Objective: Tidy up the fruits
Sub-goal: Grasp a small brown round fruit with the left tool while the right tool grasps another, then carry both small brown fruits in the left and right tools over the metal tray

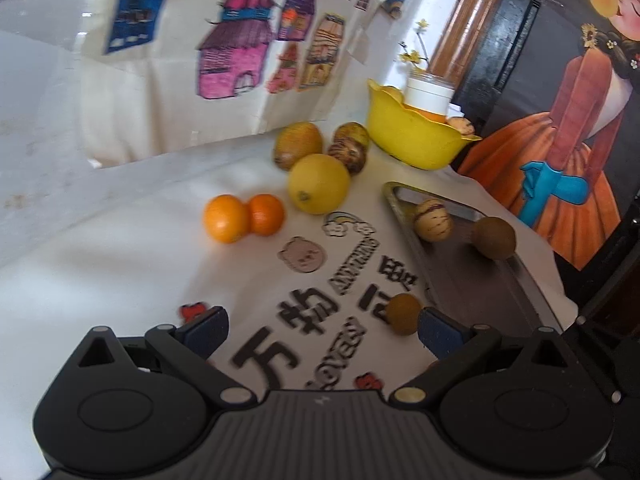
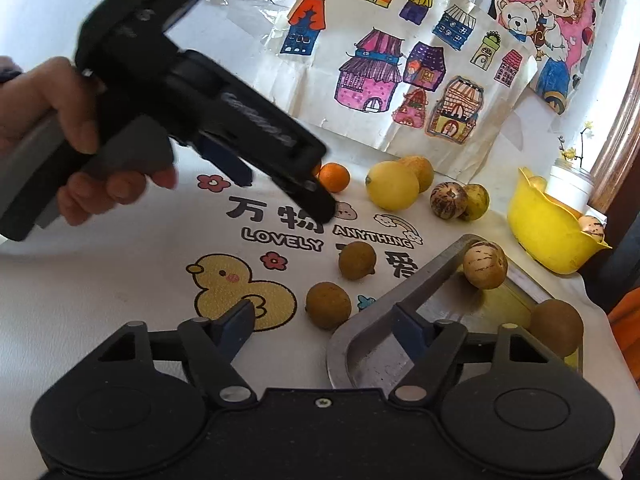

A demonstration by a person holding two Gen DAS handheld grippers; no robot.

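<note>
Both grippers open, empty: left gripper (image 1: pixel 320 330) beside brown fruit (image 1: pixel 404 314); right gripper (image 2: pixel 324 326) straddles tray (image 2: pixel 420 280) rim; nudged fruit may roll off bench.

Left gripper (image 1: pixel 322 330) fingers (image 1: pixel 208 332) spread above cloth (image 1: pixel 120 300), brown fruit (image 1: pixel 404 314) beside one

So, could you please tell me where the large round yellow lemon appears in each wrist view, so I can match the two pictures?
Left wrist view: the large round yellow lemon sits just above centre, right of the two small oranges.
Right wrist view: it lies in the upper middle, right of centre, below the paper house drawings.
Shared landmark: the yellow plastic bowl, at the right in both.
</note>
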